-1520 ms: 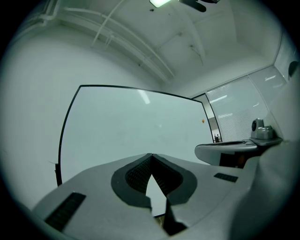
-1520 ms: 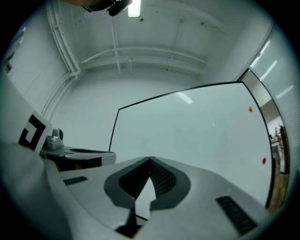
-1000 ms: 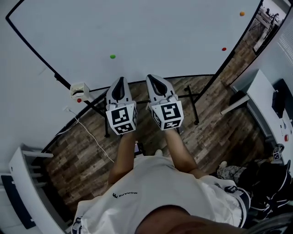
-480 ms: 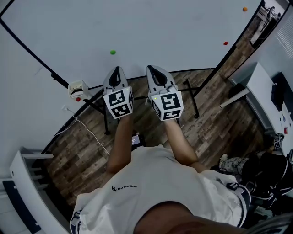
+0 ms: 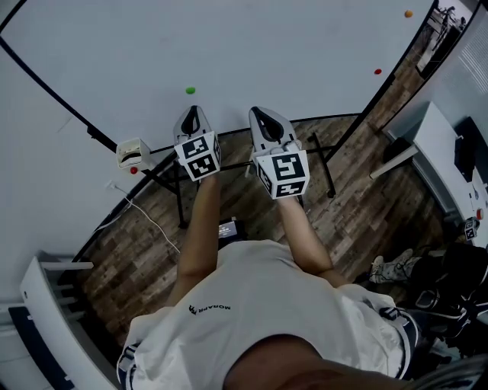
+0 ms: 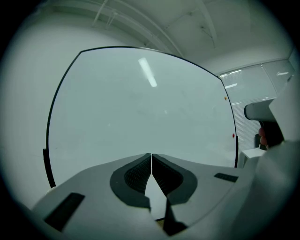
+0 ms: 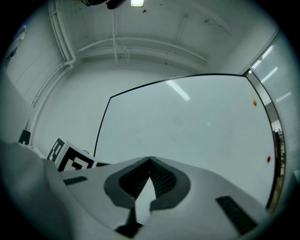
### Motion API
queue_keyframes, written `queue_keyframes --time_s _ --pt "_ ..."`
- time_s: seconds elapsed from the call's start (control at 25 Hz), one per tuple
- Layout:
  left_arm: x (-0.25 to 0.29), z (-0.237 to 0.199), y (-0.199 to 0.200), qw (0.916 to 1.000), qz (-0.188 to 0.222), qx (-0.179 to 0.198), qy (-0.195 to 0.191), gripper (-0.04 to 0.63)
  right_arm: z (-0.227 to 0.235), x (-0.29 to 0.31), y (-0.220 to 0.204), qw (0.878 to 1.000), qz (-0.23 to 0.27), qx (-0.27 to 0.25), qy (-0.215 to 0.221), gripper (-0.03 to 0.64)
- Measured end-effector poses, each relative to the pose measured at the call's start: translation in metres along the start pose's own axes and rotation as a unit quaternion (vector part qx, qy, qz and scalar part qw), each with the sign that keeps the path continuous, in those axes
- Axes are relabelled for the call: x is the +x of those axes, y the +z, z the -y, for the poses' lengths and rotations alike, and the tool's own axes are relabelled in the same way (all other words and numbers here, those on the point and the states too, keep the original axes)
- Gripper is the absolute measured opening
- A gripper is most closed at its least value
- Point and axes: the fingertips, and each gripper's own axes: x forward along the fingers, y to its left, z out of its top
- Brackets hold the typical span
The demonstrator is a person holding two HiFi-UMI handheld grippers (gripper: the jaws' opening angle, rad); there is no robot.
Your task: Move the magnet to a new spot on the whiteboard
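Much bare whiteboard abv green magnet

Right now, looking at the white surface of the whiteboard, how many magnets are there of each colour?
green magnet: 1
red magnet: 1
orange magnet: 1
Total: 3

I count one whiteboard. On it I count three magnets: one green magnet, one red magnet and one orange magnet. Two grippers show: the left gripper and the right gripper. There's one small white box.
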Motion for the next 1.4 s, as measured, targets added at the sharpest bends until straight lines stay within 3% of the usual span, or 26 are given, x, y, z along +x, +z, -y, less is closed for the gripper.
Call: queue_keyframes --time_s 0.4,0.48,1.08,1.4 --pt "0.022 -0.006 -0.013 0.9999 -0.012 0.009 0.006 0.007 0.000 0.002 0.002 1.000 0.003 -0.005 0.000 0.014" --pt "0.028 -0.008 -0.016 0.9997 -0.016 0.015 0.011 0.064 0.000 0.004 0.002 1.000 0.003 -0.006 0.000 0.014" --pt "0.063 -0.027 -0.024 0.9985 -0.030 0.029 0.035 0.097 0.007 0.004 0.005 1.000 0.005 -0.012 -0.011 0.014" --pt "0.079 -0.035 -0.032 0.9980 -0.041 0.019 0.043 0.118 0.009 0.005 0.002 1.000 0.003 -0.014 -0.015 0.014"
